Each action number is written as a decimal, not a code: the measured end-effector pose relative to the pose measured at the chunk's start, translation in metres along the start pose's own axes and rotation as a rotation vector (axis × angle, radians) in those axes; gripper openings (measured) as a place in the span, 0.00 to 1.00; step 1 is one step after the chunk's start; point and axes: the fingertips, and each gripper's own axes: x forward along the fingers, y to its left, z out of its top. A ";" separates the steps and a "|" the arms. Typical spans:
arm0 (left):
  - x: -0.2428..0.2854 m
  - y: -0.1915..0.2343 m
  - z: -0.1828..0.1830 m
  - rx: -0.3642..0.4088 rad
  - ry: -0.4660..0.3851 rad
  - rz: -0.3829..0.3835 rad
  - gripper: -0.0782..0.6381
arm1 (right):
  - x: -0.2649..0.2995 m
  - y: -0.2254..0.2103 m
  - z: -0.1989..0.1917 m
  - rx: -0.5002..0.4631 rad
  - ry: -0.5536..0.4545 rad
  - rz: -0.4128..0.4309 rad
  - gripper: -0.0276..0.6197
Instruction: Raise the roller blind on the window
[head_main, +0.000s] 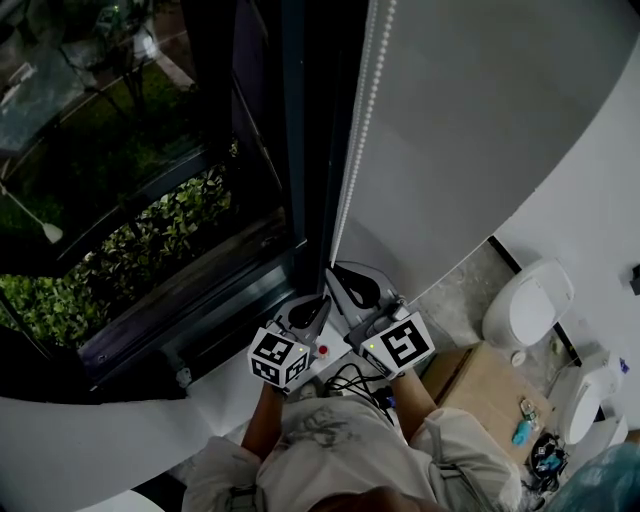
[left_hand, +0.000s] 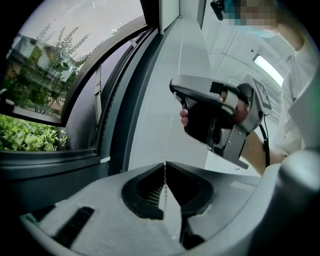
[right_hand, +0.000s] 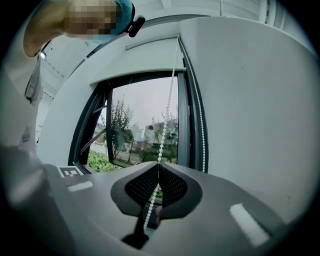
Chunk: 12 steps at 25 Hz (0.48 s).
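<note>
From the head view, looking steeply down, the left gripper (head_main: 322, 305) and the right gripper (head_main: 336, 275) sit close together at the foot of a dark-framed window (head_main: 150, 200), just beside a white wall (head_main: 480, 120). Both meet the white bead chain (head_main: 360, 120), which drops from the top of the picture down the right edge of the window frame. The right gripper takes the chain just above the left one. Green foliage (head_main: 130, 250) shows through the glass, and a cardboard box (head_main: 485, 385) lies on the floor to the right. In the left gripper view, the left gripper's fingers are pressed together on the bead chain, which passes straight up through the slit between them. Beyond them the right gripper hangs higher against the wall, with a hand (left_hand: 235, 107) wrapped round its grip. The window frame runs along the left side of this view. In the right gripper view, the right gripper's fingers also pinch the bead chain, which rises from their tips to the top of the window recess. A second strand of the chain hangs just beside the frame on the right. A pale panel that looks like the roller blind (right_hand: 145, 57) covers only the upper part of the opening, and below it the glass shows trees and buildings.
</note>
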 end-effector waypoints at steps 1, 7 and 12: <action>-0.001 0.000 -0.003 -0.003 0.004 0.000 0.14 | -0.001 0.001 -0.002 0.002 0.005 -0.001 0.06; -0.004 -0.001 -0.015 -0.010 0.023 0.002 0.14 | -0.005 0.005 -0.013 0.015 0.023 -0.004 0.06; -0.005 -0.002 -0.027 -0.018 0.046 0.005 0.14 | -0.009 0.010 -0.021 0.018 0.028 -0.003 0.06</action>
